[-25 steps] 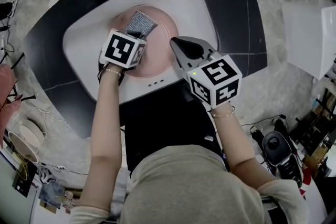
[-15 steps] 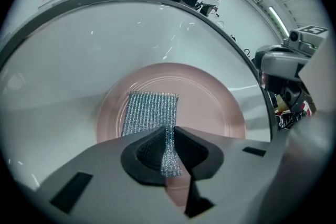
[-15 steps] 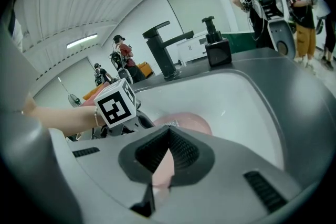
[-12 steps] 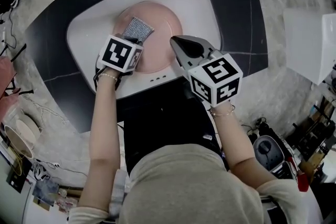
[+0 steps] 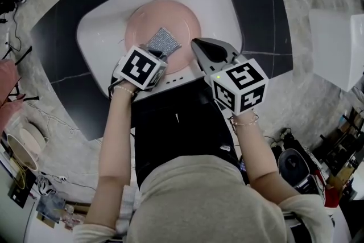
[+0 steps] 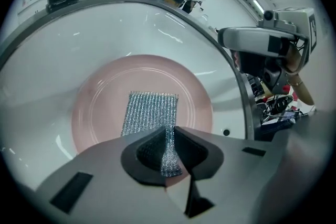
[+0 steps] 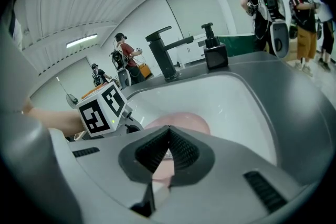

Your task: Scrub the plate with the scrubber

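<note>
- plate [image 5: 170,15], pink, lies in the white sink [image 5: 222,3]; the right claw [image 5: 197,44] is closed on its right rim.
- left claw [image 6: 169,136] is clamped on the silver mesh scrubber [image 6: 149,113], which lies flat on the plate's middle.

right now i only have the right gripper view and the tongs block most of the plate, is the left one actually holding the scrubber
observer: yes, the left gripper has its tongs shut on the near end of the silver mesh scrubber.
operator: is it touching the plate
observer: the free end lies flat on the pink plate, from the middle toward the near rim.
operator: where's the plate sitting
observer: in the middle of the white sink basin, per the head view.
</note>
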